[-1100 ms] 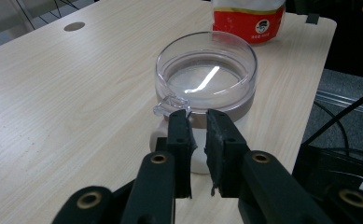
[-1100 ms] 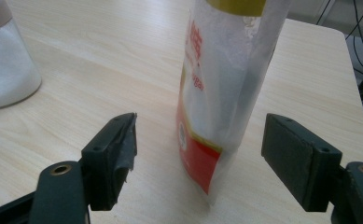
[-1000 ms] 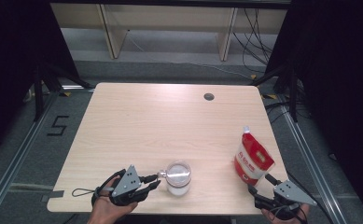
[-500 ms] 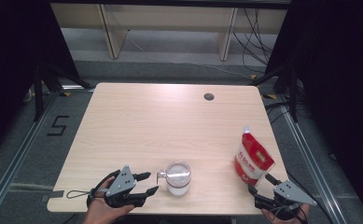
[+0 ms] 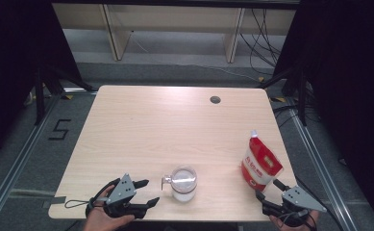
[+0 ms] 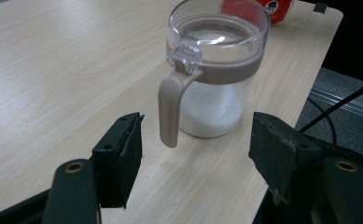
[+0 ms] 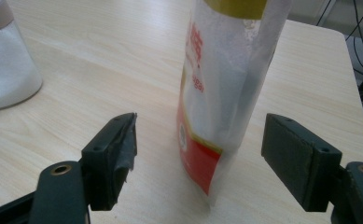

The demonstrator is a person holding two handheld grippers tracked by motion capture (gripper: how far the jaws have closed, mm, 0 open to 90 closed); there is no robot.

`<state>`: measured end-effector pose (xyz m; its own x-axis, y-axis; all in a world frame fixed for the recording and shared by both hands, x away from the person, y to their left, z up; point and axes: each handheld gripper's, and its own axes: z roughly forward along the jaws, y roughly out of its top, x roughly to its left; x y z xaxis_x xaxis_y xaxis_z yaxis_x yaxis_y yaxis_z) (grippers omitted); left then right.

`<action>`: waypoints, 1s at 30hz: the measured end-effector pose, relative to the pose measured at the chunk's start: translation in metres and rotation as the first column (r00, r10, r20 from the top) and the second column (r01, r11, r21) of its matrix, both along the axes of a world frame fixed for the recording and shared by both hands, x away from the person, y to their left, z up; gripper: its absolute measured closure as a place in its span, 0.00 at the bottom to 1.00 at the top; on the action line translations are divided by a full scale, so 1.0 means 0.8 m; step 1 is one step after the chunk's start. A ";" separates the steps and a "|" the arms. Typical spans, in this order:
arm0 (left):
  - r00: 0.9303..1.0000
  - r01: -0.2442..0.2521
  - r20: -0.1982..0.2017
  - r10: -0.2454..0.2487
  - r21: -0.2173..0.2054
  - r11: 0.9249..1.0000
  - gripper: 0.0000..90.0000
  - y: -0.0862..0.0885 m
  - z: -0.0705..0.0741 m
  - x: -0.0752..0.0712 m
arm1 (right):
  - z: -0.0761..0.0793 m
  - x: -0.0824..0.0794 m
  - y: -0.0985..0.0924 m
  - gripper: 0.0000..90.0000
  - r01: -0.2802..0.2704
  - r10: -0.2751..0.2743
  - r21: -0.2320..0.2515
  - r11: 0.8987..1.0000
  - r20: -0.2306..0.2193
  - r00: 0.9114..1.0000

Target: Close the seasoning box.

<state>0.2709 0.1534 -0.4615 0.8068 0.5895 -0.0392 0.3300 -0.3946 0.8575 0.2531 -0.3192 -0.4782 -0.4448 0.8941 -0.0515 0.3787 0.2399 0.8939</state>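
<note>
The left gripper (image 5: pixel 146 192) sits at the tabletop's near edge, jaws just spread wide and nothing pressed between them, lined up on the jar (image 5: pixel 183 183) and its handle (image 6: pixel 171 109), likely for a grasp; the right gripper (image 5: pixel 269 190), equally open, straddles the upright pouch (image 5: pixel 260 164) near the near right corner without touching it, seemingly ready to lift and pour.

High view: fixed above the near edge of the table (image 5: pixel 141 125), facing forward and down, far off, taking in the jar (image 5: pixel 183 183) and the pouch (image 5: pixel 260 162). Left gripper view: low and close, facing the jar (image 6: pixel 214 70) from its handle side, pouch (image 6: pixel 256 8) behind it. Right gripper view: low and close, facing the pouch (image 7: pixel 221 93), jar (image 7: pixel 6 56) at its left; all three share jar, pouch and tabletop.
</note>
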 end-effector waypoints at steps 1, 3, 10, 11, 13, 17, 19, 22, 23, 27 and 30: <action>1.000 -0.005 -0.005 0.005 -0.006 1.000 0.37 0.000 -0.002 -0.001 | 0.000 0.000 0.000 0.31 0.000 0.000 -0.001 1.000 0.002 1.000; 1.000 -0.013 -0.001 0.013 -0.007 1.000 0.36 0.001 -0.004 -0.001 | 0.000 0.000 0.000 0.31 -0.002 0.002 -0.001 1.000 0.002 1.000; 1.000 -0.012 -0.007 0.012 0.000 1.000 0.35 0.007 -0.009 -0.007 | 0.000 0.000 0.000 0.31 -0.006 0.006 -0.001 1.000 0.003 1.000; 1.000 -0.008 -0.013 0.008 -0.001 1.000 0.35 0.008 -0.010 -0.007 | 0.000 0.000 0.000 0.31 -0.006 0.006 -0.002 1.000 0.004 1.000; 1.000 -0.011 -0.015 0.011 0.004 1.000 0.34 0.009 -0.012 -0.007 | 0.000 0.000 0.000 0.31 -0.006 0.006 -0.001 1.000 0.003 1.000; 1.000 -0.016 -0.018 0.016 0.002 1.000 0.32 0.012 -0.017 -0.008 | 0.000 0.000 0.001 0.31 -0.003 0.003 0.000 1.000 0.000 1.000; 1.000 -0.020 -0.021 0.021 0.030 0.999 0.31 0.014 -0.018 -0.008 | 0.000 0.000 0.001 0.31 -0.005 0.005 0.000 1.000 0.000 1.000; 0.999 -0.025 -0.024 0.026 0.029 0.999 0.30 0.014 -0.022 -0.010 | 0.000 0.000 0.001 0.31 -0.006 0.006 0.000 1.000 0.001 1.000; 1.000 -0.011 -0.018 0.013 0.060 0.998 0.30 0.017 -0.022 -0.008 | 0.000 0.000 0.001 0.31 -0.006 0.006 0.000 1.000 0.001 1.000; 0.999 -0.031 -0.028 0.032 0.032 0.999 0.29 0.017 -0.026 -0.012 | 0.000 -0.002 0.004 0.31 0.003 -0.003 0.018 1.000 -0.021 1.000; 0.999 -0.031 -0.028 0.032 0.032 0.999 0.29 0.017 -0.030 -0.012 | 0.000 -0.002 0.005 0.31 0.001 -0.001 0.022 1.000 -0.025 1.000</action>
<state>0.2616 0.1673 -0.4854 0.7868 0.6158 -0.0426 0.3665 -0.4104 0.8350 0.2516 -0.3156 -0.4783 -0.4447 0.8954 -0.0213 0.4008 0.2202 0.8893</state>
